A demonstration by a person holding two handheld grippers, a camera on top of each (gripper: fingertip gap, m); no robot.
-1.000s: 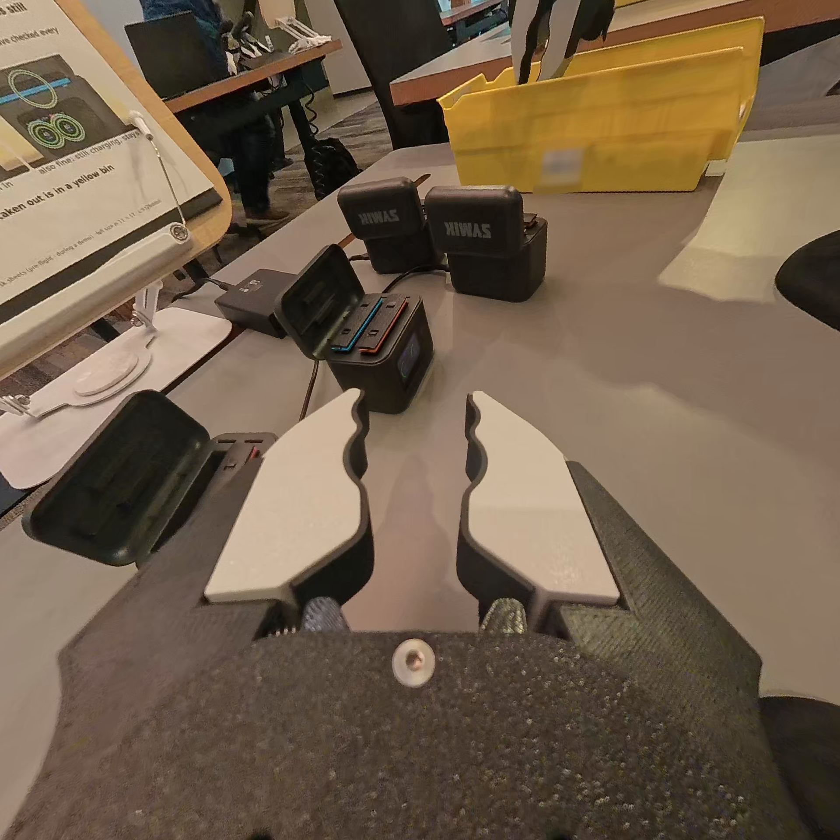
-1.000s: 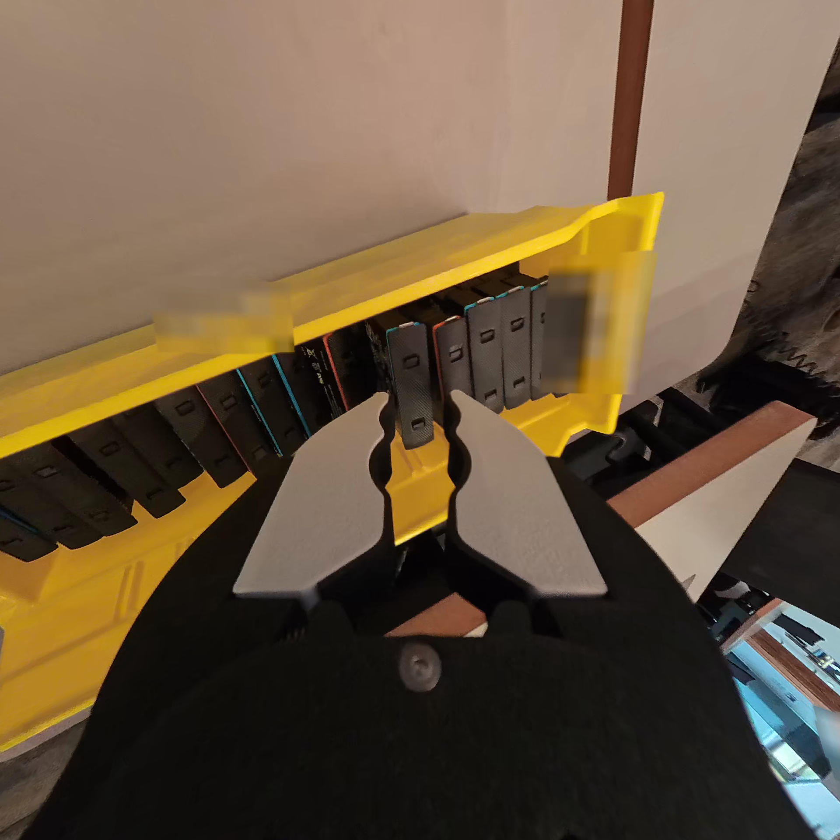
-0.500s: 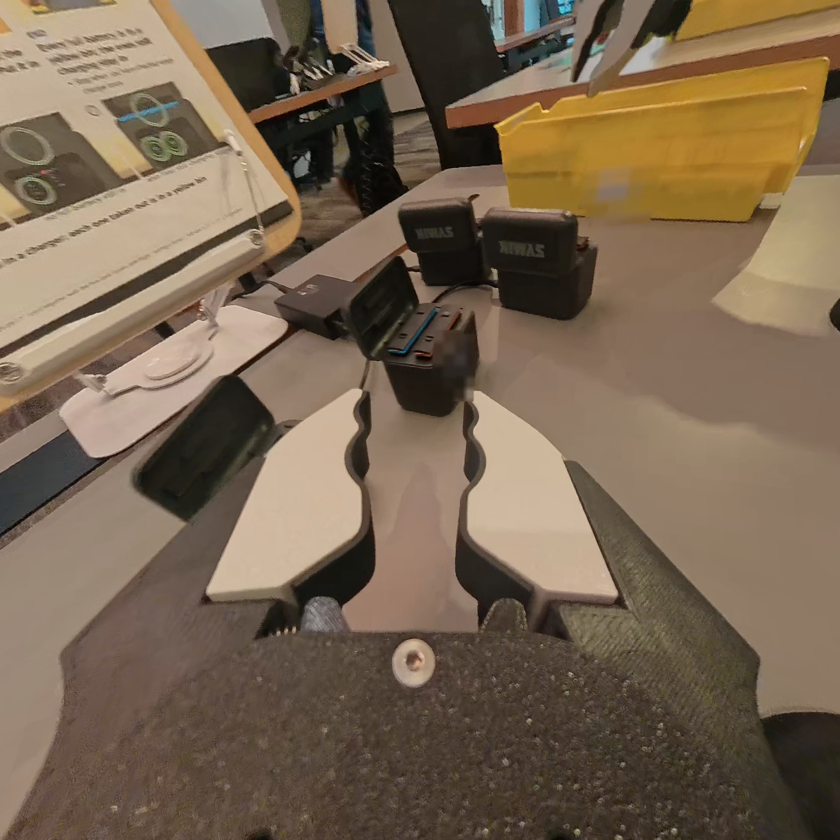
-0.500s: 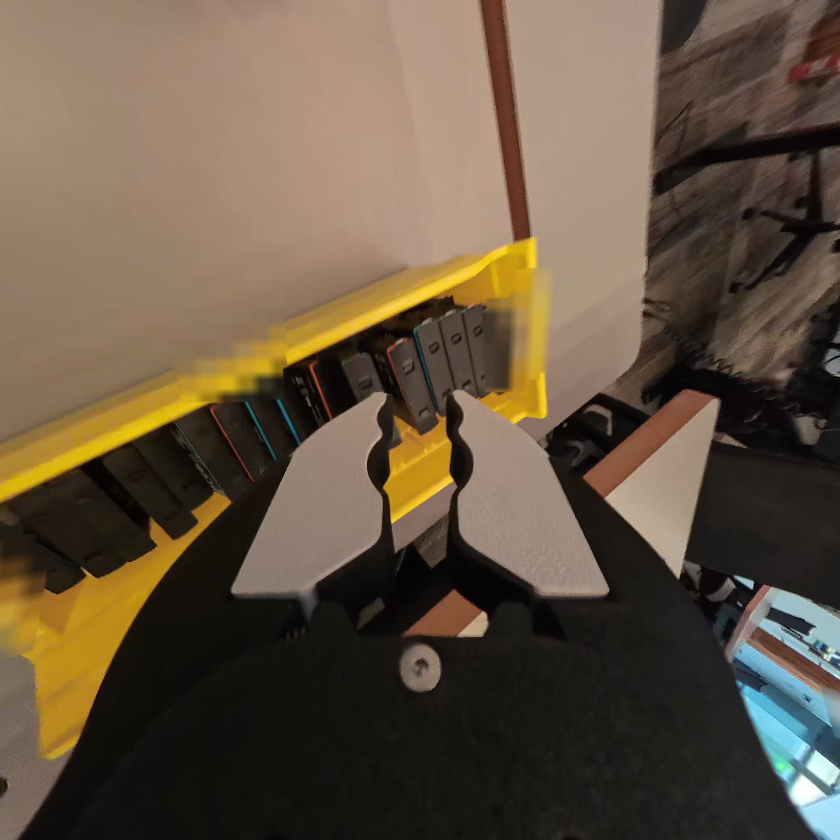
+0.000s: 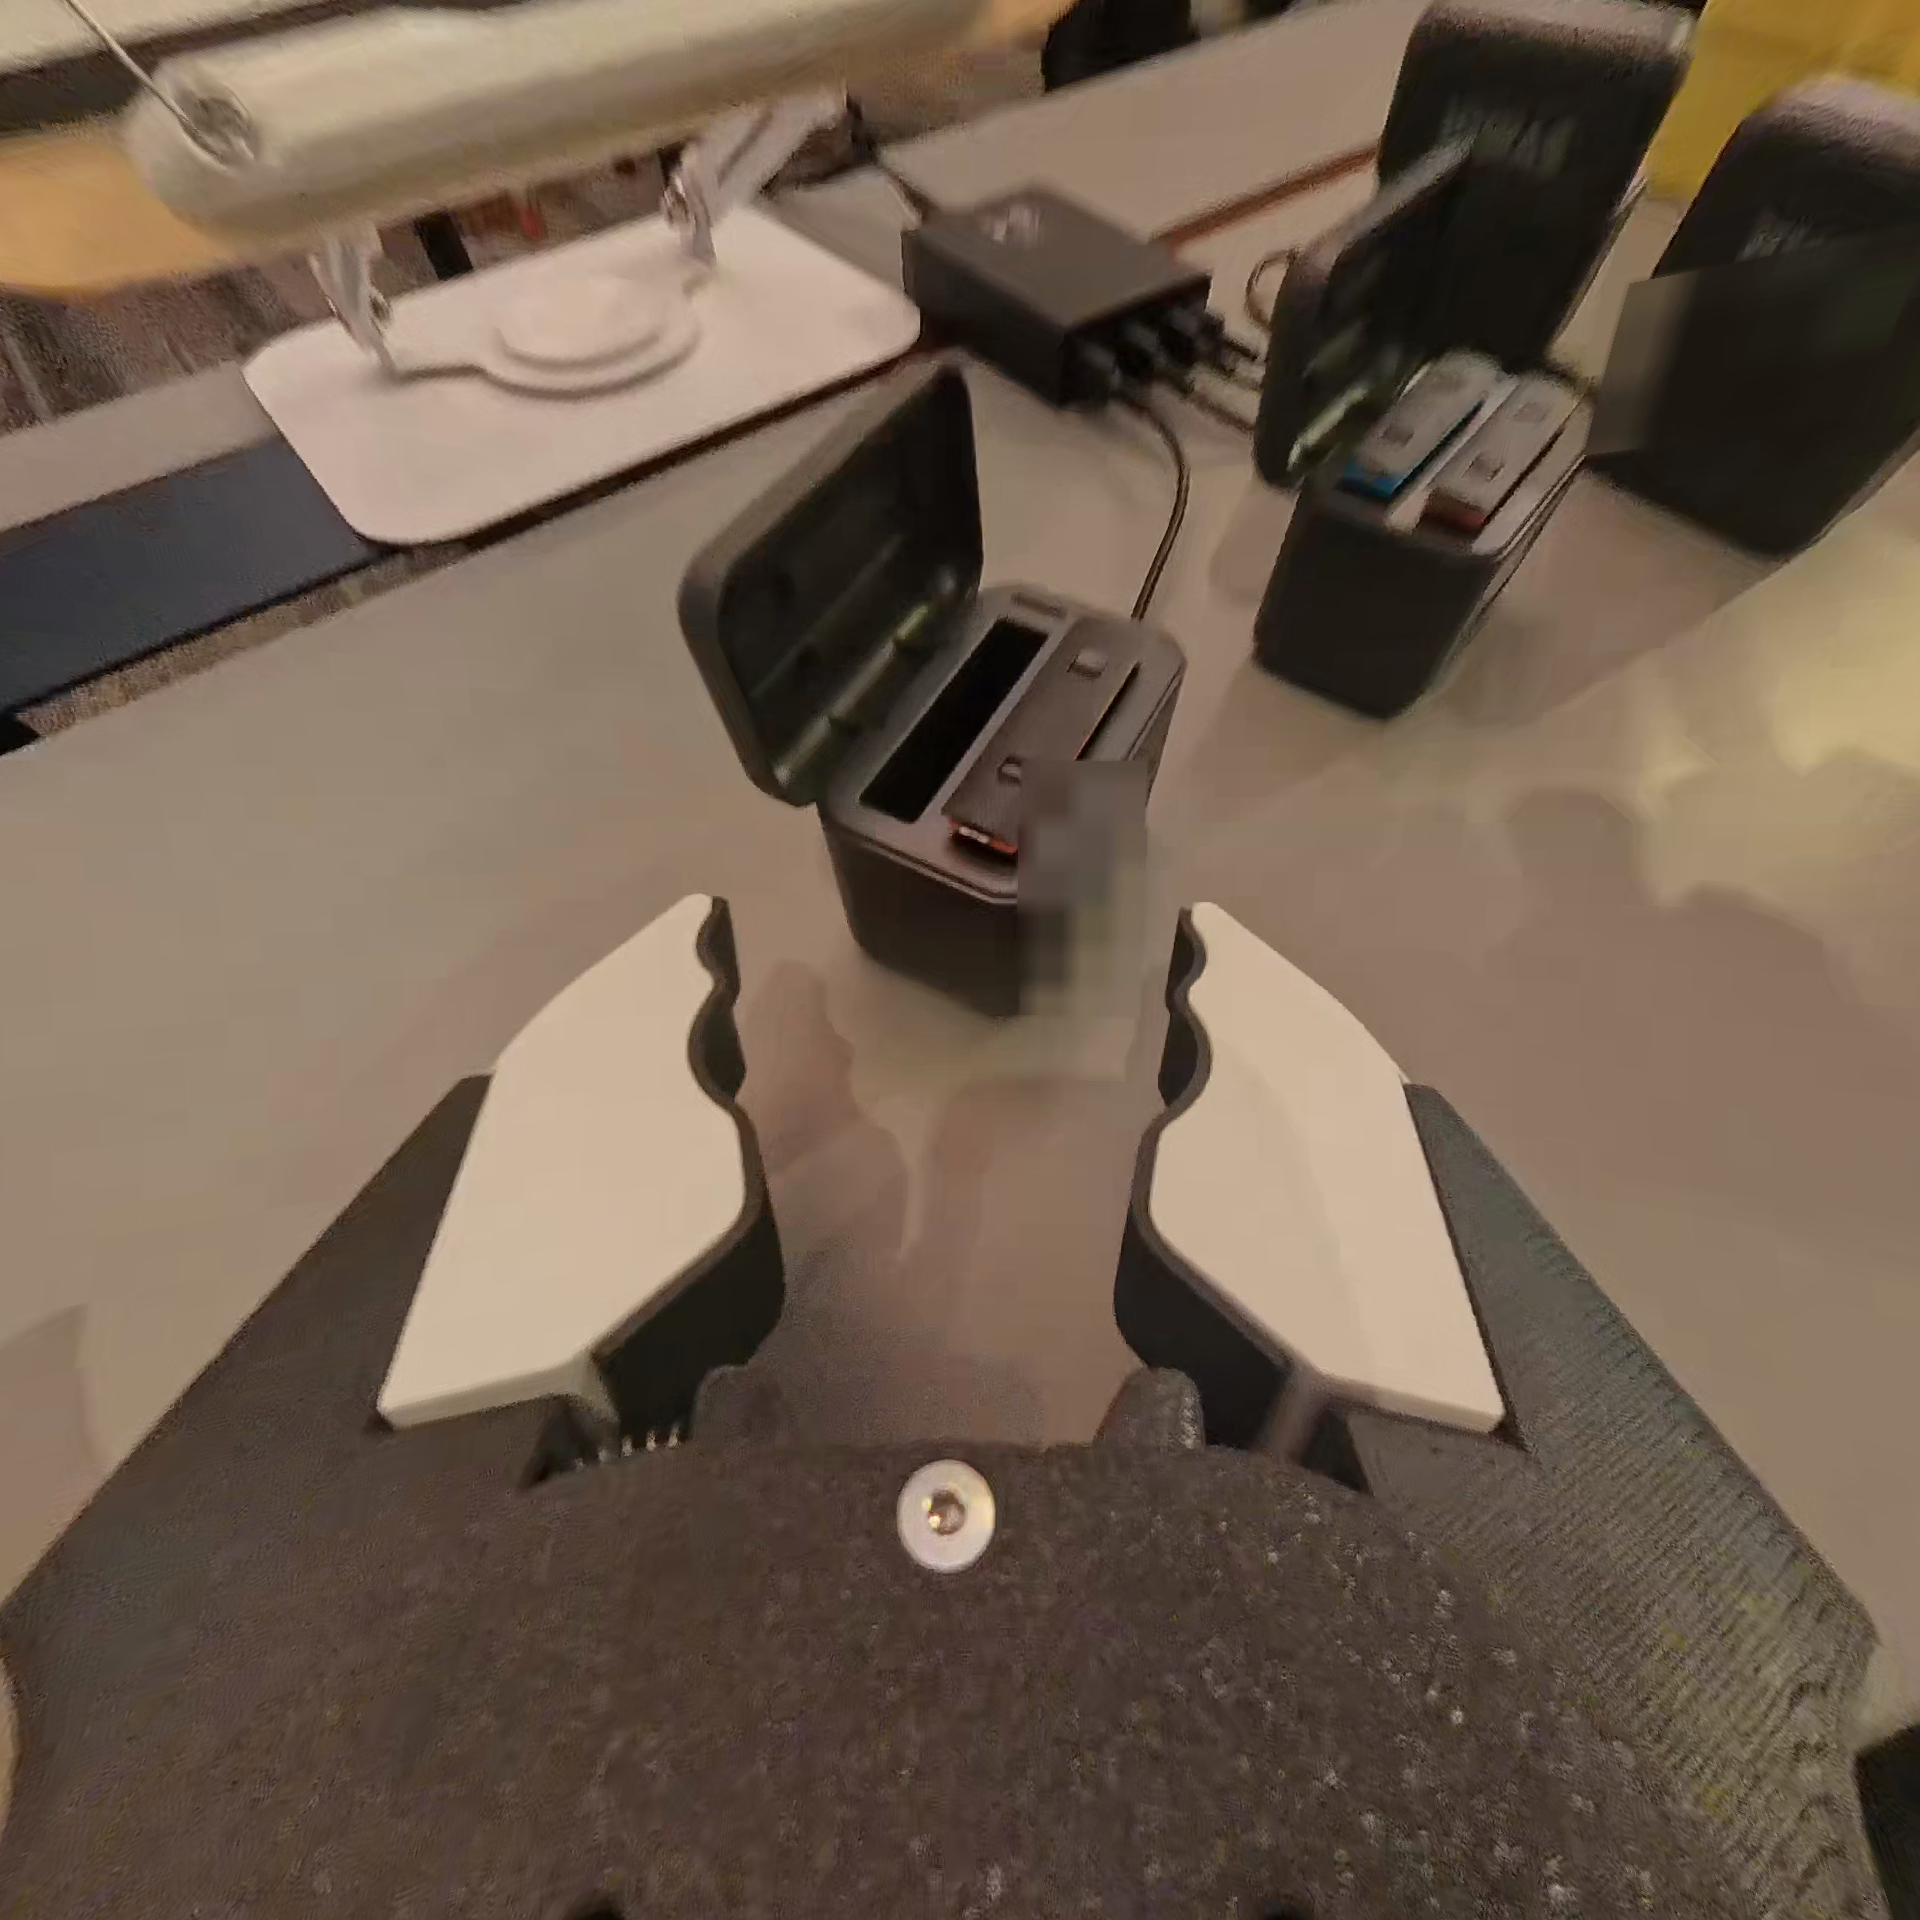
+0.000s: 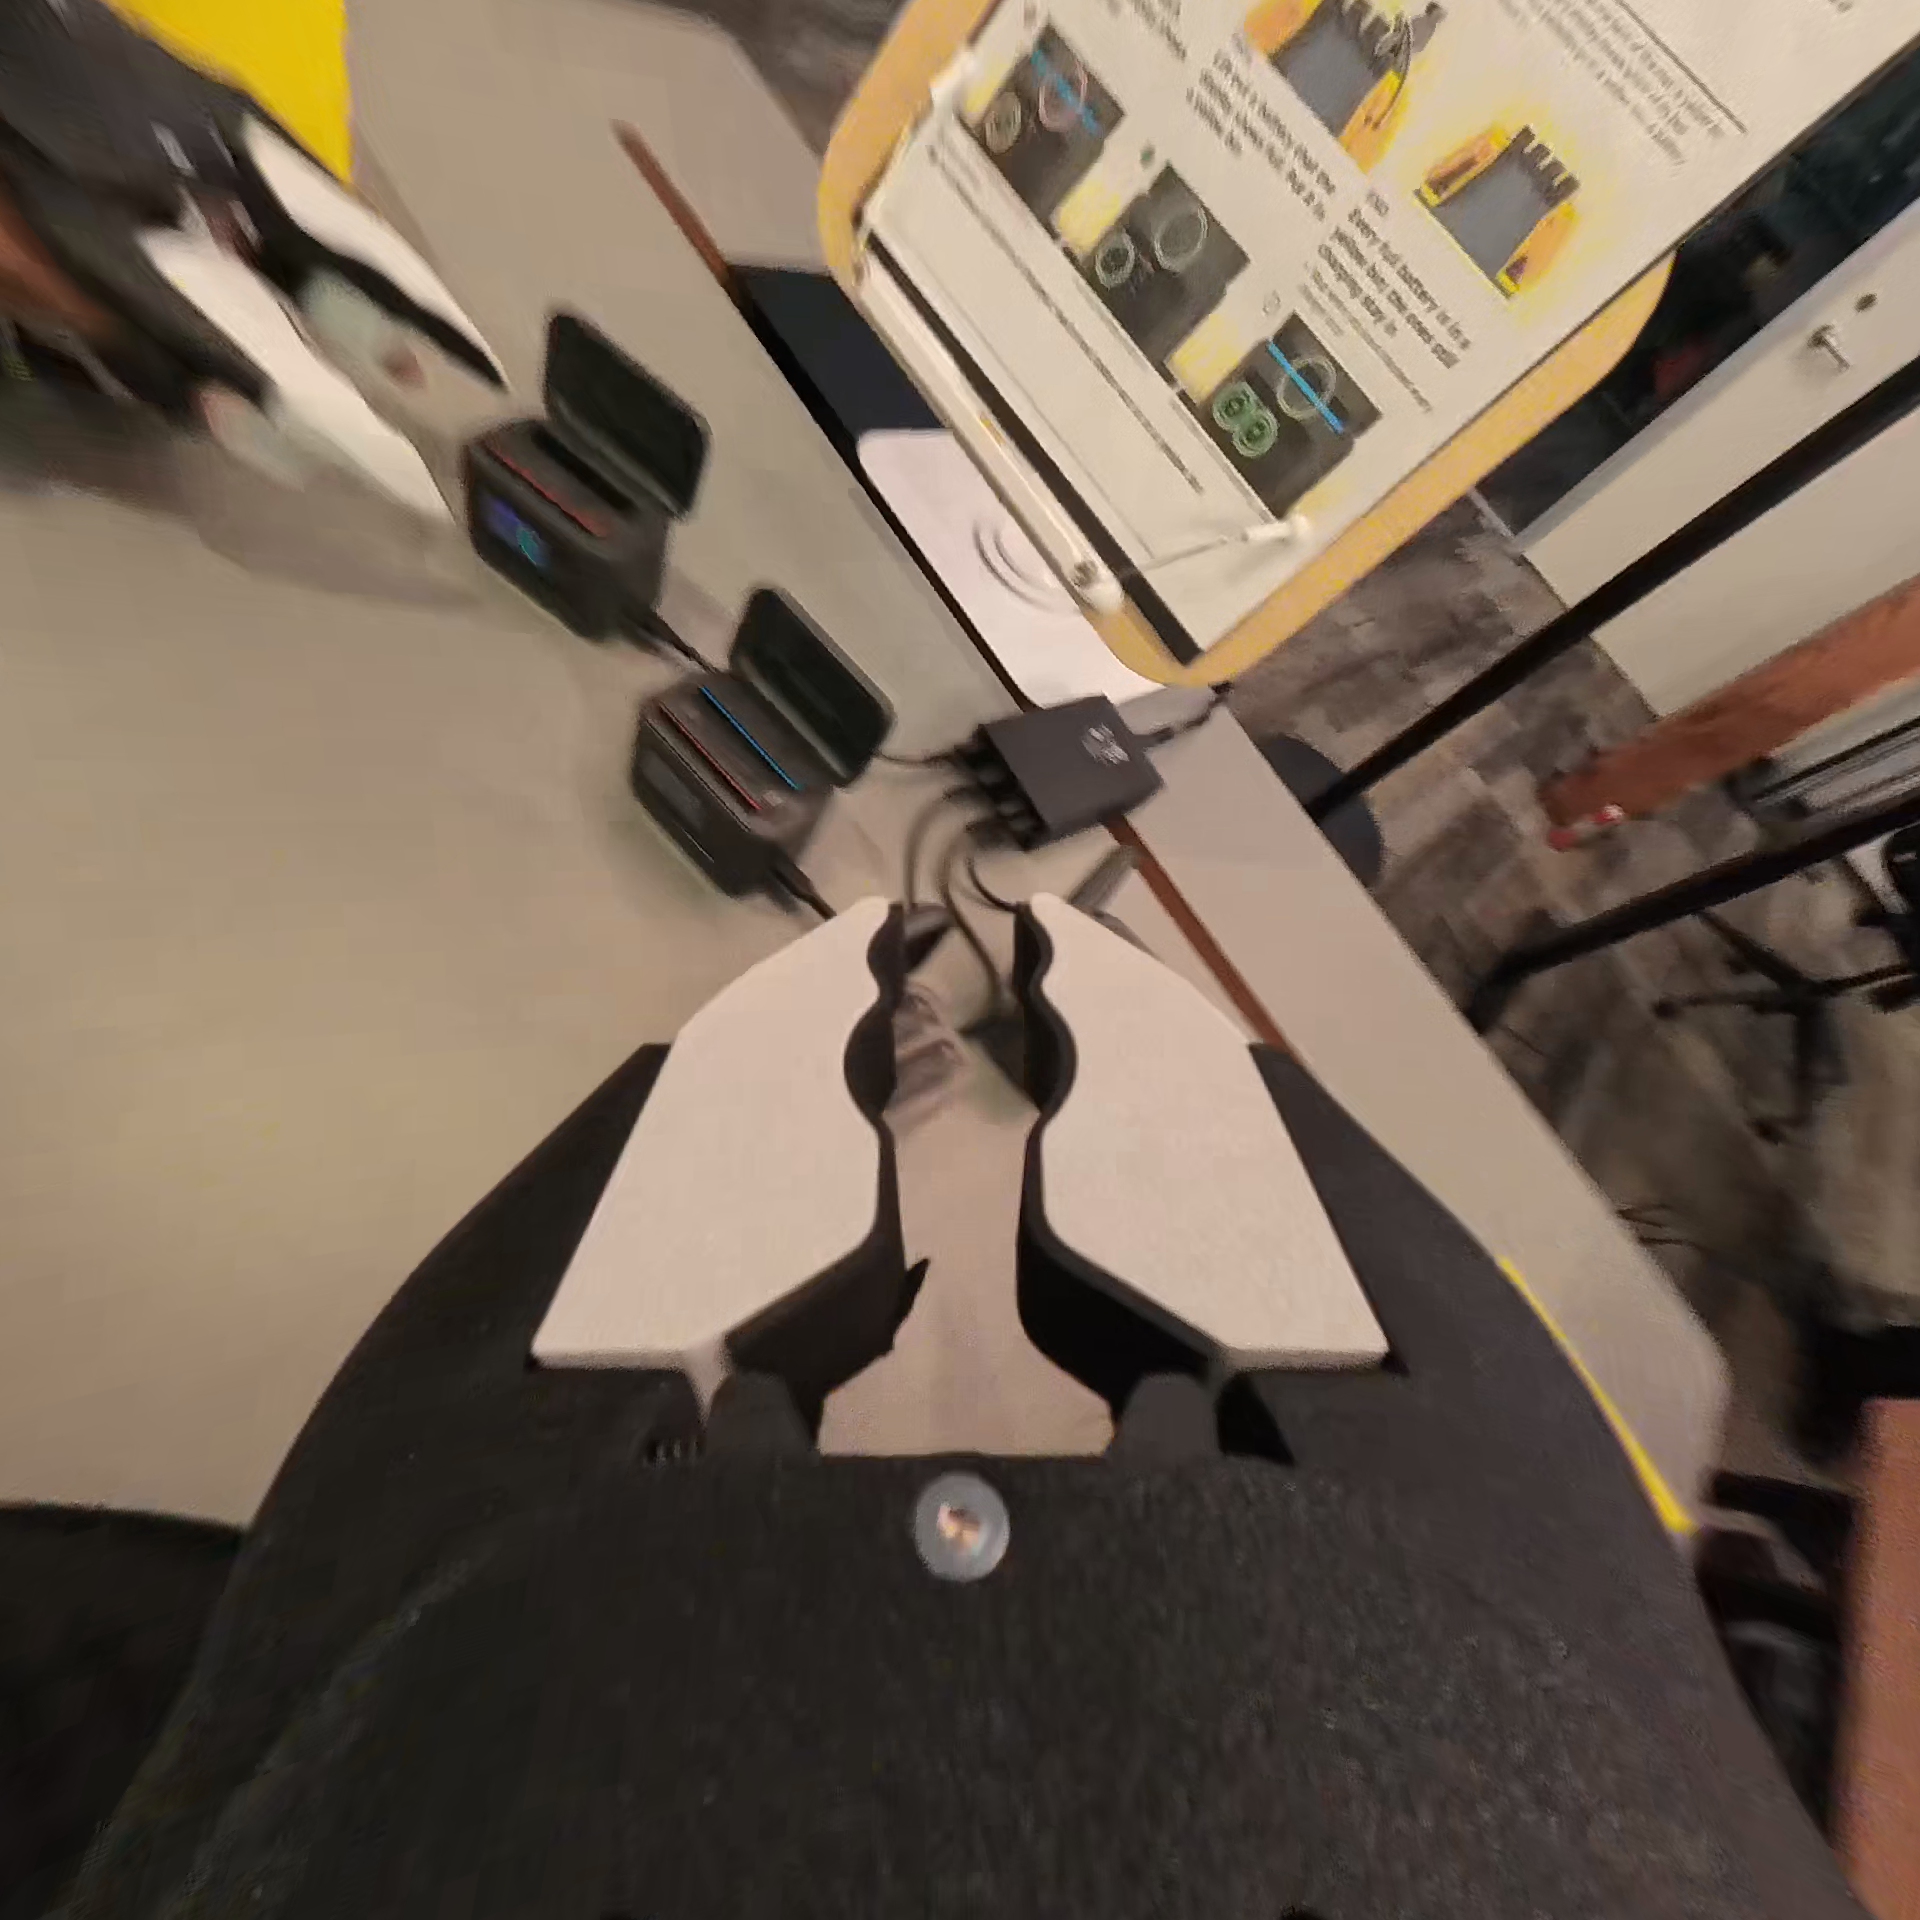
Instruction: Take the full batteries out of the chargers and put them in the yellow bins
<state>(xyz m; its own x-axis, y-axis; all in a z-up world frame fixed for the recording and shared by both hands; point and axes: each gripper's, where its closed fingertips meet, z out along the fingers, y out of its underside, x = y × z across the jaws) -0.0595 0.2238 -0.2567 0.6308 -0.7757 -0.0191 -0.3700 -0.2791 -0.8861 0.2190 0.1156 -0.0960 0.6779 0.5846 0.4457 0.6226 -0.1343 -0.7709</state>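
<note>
In the left wrist view my left gripper (image 5: 951,935) is open wide and empty, just in front of the nearest black charger (image 5: 997,810). Its lid stands open, its left slot is empty, and a red-edged battery (image 5: 1013,790) sits in another slot. A second open charger (image 5: 1423,540) behind it holds a blue-edged and a red-edged battery. My right gripper (image 6: 956,925) is slightly open and empty above the grey table (image 6: 208,987). It looks at the same two open chargers: the nearest one (image 6: 582,509) and the second (image 6: 748,769). A corner of a yellow bin (image 6: 260,73) shows at the top left.
Two closed black chargers (image 5: 1527,135) stand at the back right. A black power hub (image 5: 1049,270) with cables lies by the table edge (image 6: 1070,769). An instruction board on a white stand (image 6: 1351,260) hangs over the table's edge. The white stand base (image 5: 582,353) lies at the left. There is about 35 cm between the tips of the two grippers.
My left gripper has swung left onto the nearest open charger and opened wider. My right gripper has left the yellow bin of batteries and turned to face the chargers.
</note>
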